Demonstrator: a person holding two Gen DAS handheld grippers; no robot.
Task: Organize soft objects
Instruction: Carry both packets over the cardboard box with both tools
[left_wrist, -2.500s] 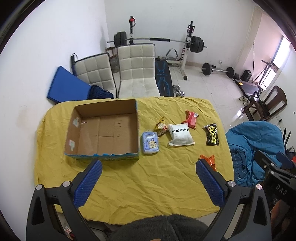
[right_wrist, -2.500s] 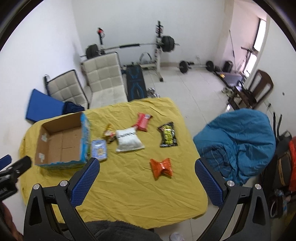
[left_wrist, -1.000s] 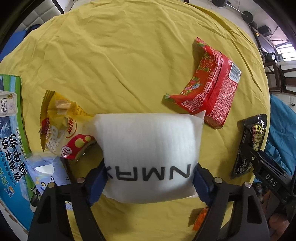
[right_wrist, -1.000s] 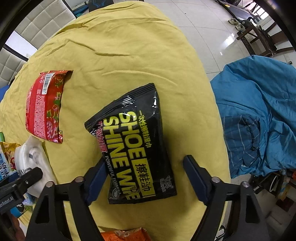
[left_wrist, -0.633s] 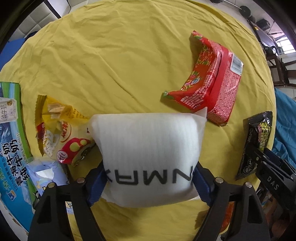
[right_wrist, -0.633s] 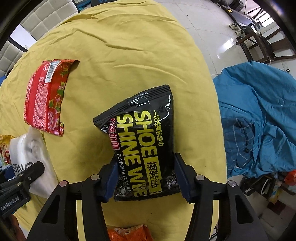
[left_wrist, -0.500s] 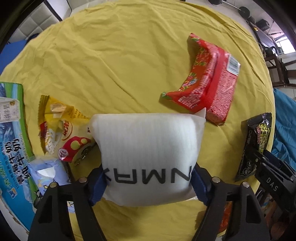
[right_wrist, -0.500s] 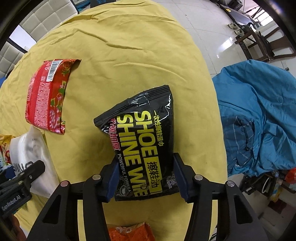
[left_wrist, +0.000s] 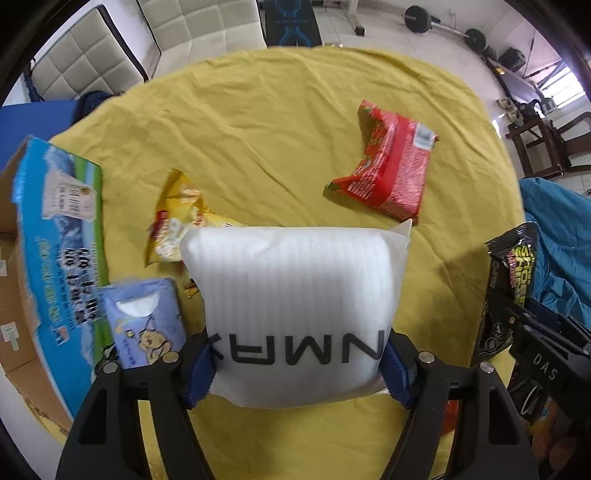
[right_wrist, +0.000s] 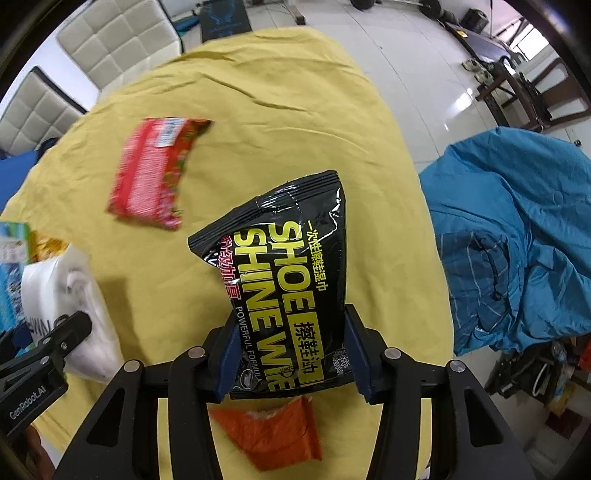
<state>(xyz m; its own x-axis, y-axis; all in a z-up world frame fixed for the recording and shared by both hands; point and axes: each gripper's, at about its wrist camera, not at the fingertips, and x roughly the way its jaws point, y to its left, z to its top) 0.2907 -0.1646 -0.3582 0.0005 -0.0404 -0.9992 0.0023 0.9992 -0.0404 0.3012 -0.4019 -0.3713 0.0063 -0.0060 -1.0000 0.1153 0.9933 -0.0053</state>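
left gripper (left_wrist: 297, 363) is clamped on the white pouch (left_wrist: 295, 302), right gripper (right_wrist: 290, 360) on the black wipes pack (right_wrist: 284, 288), both gripped by their near ends over the yellow cloth (left_wrist: 280, 122). risk: either soft pack sags and slips out before reaching the cardboard box (left_wrist: 44, 258).

A room in a home, used partly as a gym. A table under a wrinkled yellow cloth (left_wrist: 280, 122) fills the middle. Beyond it, at 11 o'clock, stand white quilted chairs (left_wrist: 199, 29). At 12 o'clock a weight bench (left_wrist: 291, 22) sits on a glossy white tiled floor (right_wrist: 424, 74), with a barbell (left_wrist: 439, 26) at 1 o'clock. At 3 o'clock lies a rumpled blue quilt (right_wrist: 517, 236).
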